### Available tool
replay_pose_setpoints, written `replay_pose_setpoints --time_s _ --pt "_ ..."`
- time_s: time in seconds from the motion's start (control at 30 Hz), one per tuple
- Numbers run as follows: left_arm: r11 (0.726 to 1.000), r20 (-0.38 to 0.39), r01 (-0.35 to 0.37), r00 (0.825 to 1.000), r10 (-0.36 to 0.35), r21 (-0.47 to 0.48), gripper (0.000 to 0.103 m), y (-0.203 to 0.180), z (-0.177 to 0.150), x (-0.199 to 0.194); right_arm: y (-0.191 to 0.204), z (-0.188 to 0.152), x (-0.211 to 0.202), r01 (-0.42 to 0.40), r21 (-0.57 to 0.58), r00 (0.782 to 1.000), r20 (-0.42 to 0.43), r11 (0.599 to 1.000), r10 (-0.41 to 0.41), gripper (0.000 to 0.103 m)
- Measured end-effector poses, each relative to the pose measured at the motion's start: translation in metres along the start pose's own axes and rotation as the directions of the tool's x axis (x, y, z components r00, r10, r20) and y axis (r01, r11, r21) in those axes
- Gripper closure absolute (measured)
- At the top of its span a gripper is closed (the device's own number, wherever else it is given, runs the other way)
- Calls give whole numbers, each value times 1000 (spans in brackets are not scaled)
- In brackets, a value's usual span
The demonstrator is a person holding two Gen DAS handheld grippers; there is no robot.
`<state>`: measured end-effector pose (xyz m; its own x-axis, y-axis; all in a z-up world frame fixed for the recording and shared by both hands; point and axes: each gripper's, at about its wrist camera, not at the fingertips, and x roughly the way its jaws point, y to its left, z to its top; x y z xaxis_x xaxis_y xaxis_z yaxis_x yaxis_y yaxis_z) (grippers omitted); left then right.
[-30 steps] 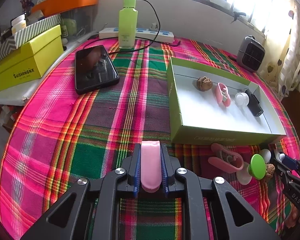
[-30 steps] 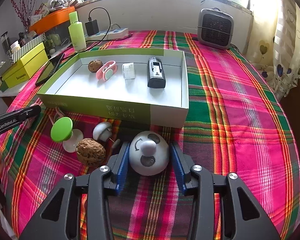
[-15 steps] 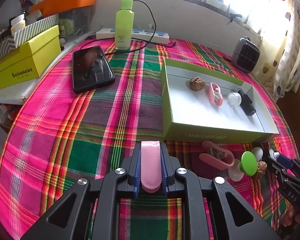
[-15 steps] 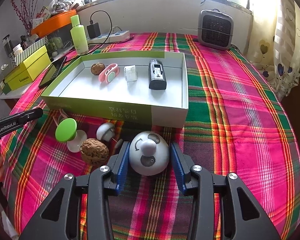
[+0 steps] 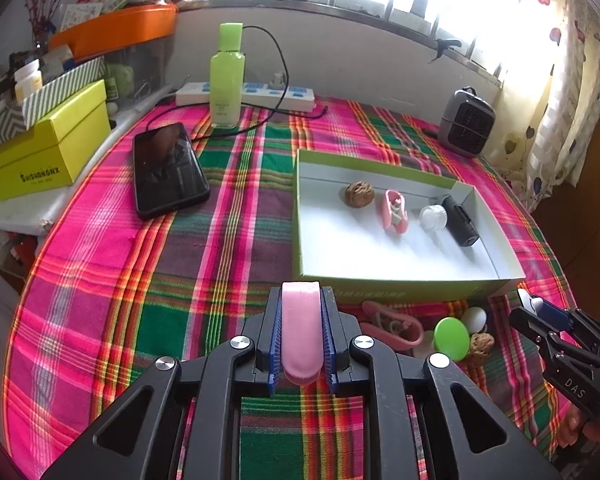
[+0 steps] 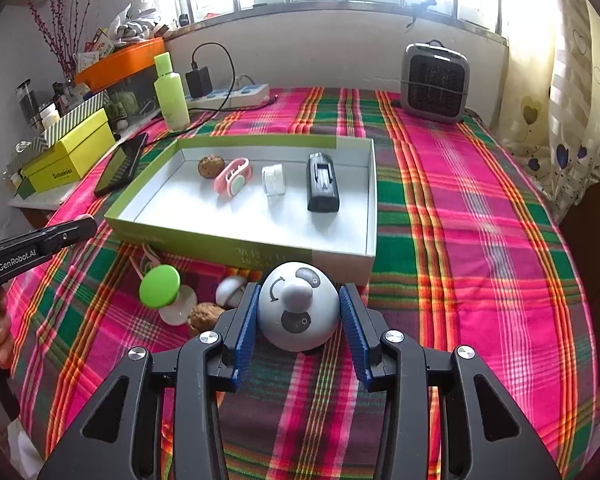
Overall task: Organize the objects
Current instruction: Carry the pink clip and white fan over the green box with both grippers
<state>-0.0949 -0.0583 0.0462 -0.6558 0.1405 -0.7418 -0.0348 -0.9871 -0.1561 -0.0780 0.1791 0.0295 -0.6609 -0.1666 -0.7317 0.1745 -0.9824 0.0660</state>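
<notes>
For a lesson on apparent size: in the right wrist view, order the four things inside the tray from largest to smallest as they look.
1. black device
2. pink band
3. clear jar and walnut: these look too alike to rank.

All four sit in one row in the tray, so nearness hardly matters.

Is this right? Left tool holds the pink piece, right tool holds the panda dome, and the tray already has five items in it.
Not quite: the tray holds four items, not five, as the right wrist view shows. The left tool does hold the pink piece, and the right tool the panda dome.
</notes>
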Motion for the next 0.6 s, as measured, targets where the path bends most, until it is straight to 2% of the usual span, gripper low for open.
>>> replay_pose_setpoints --time_s 0.33,0.6 --pt "999 -7 37 999 -37 29 87 -17 25 14 8 32 5 -42 -36 999 32 998 44 61" --pt "997 -29 61 998 -60 46 87 -32 48 37 15 56 34 -60 -60 998 12 996 61 61"
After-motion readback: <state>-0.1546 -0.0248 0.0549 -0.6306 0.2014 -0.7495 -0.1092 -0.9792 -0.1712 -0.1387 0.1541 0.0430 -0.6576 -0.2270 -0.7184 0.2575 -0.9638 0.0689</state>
